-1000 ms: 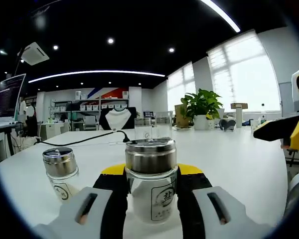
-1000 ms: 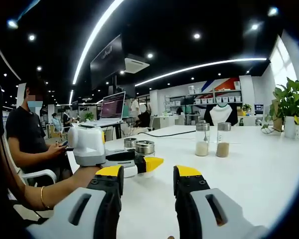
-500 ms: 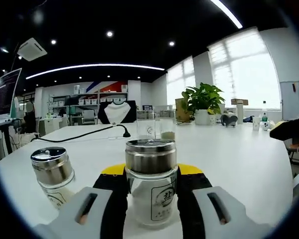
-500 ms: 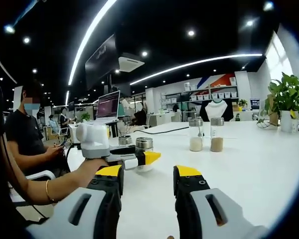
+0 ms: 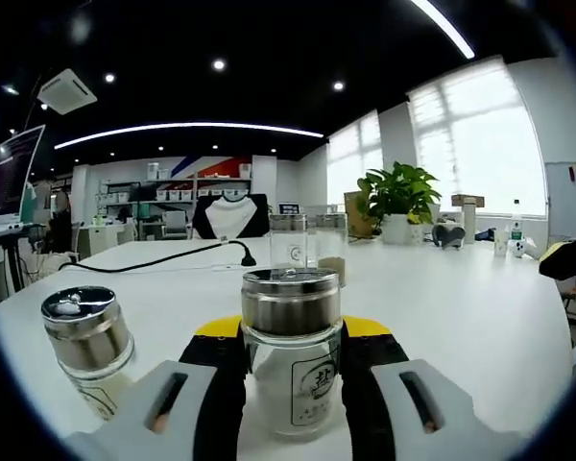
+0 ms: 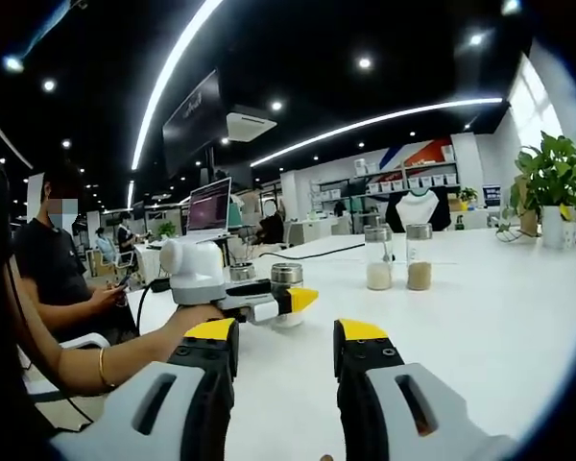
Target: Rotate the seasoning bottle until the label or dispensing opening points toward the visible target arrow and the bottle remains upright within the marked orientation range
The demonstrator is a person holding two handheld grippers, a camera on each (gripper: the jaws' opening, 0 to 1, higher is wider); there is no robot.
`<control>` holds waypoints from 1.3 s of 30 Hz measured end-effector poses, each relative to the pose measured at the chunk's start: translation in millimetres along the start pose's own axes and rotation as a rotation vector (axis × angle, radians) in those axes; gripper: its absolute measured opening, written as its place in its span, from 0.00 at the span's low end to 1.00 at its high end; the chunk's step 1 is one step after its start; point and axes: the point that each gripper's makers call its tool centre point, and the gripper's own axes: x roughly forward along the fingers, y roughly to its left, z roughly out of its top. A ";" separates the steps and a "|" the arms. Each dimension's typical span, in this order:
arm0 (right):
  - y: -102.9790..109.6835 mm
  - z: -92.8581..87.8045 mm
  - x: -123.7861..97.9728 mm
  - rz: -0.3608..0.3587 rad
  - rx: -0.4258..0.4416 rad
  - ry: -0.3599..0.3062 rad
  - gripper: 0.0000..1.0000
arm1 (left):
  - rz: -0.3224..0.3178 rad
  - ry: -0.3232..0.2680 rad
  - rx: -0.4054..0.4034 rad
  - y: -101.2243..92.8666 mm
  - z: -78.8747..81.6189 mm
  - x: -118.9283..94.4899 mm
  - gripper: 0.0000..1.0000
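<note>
Steel-capped and upright, the seasoning bottle (image 5: 292,357) sits clamped between my left gripper (image 5: 293,370) fingers on the white bench (image 5: 461,307), label facing the camera. I count four bottles: this one, a second steel-capped bottle (image 5: 88,344) just beside it, and two tall shakers (image 6: 396,257) farther back. My right gripper (image 6: 284,357) hovers with fingers apart, holding nothing. One potted plant (image 5: 399,200) stands by the window.

The white counter (image 5: 461,307) carries a steel-capped bottle (image 5: 88,348) left of the seasoning bottle (image 5: 292,357); two glass jars (image 5: 307,245), a black cable (image 5: 178,255) and a potted plant (image 5: 399,200) lie beyond it.
</note>
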 end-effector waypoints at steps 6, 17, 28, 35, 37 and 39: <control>-2.3 0.5 -0.7 0.009 0.014 -0.010 0.33 | 0.002 0.015 -0.009 2.1 -4.1 -0.8 0.38; -3.2 -9.2 -0.1 0.014 0.024 0.015 0.34 | 0.006 0.015 -0.004 -0.4 -5.6 -7.2 0.38; -0.9 -13.1 1.9 0.018 0.031 0.021 0.34 | 0.020 0.017 0.011 1.9 -8.3 -12.2 0.38; -1.3 -15.9 3.2 0.015 0.033 0.028 0.34 | 0.026 0.014 0.014 3.3 -9.1 -13.3 0.38; -0.8 -16.3 3.6 0.015 0.031 0.028 0.34 | 0.027 0.014 0.015 4.4 -9.0 -12.1 0.38; -0.5 -17.3 3.8 0.015 0.029 0.031 0.34 | 0.034 0.013 0.016 5.7 -9.0 -12.1 0.38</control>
